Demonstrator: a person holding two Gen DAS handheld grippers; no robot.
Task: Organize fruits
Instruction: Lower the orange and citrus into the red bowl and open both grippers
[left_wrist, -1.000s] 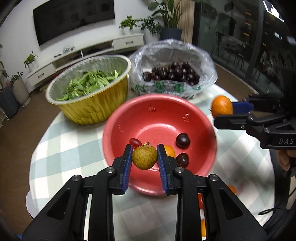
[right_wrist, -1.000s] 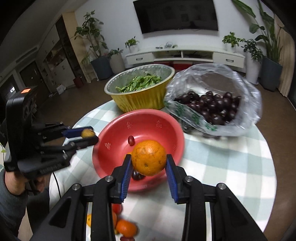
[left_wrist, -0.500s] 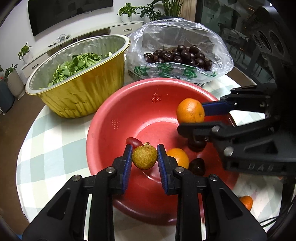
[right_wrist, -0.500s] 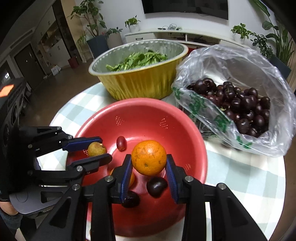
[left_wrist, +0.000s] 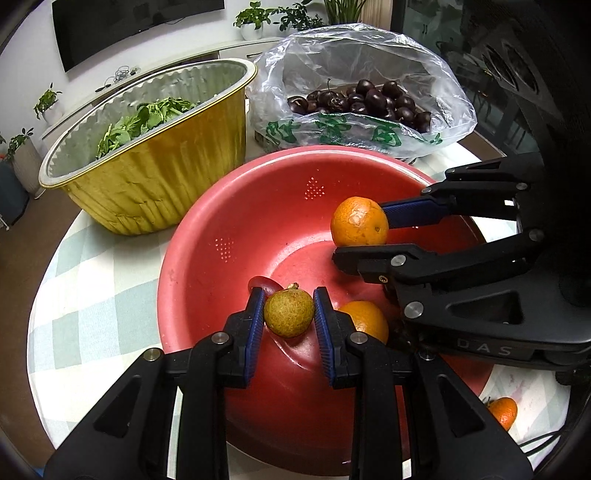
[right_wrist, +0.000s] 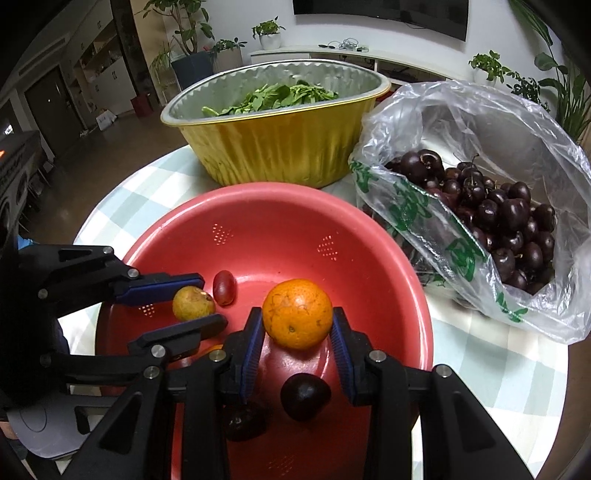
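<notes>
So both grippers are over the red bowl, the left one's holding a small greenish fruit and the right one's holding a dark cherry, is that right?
Not quite. The right gripper holds an orange, not a cherry, as the right wrist view shows. The rest stands: both are over the red bowl, and the left gripper holds the small greenish fruit.

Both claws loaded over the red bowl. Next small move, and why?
Probably open both claws and drop the fruit. The left claw grips a greenish-brown fruit and the right claw an orange, both already inside the rim of the red bowl, just above fruit lying there.
</notes>
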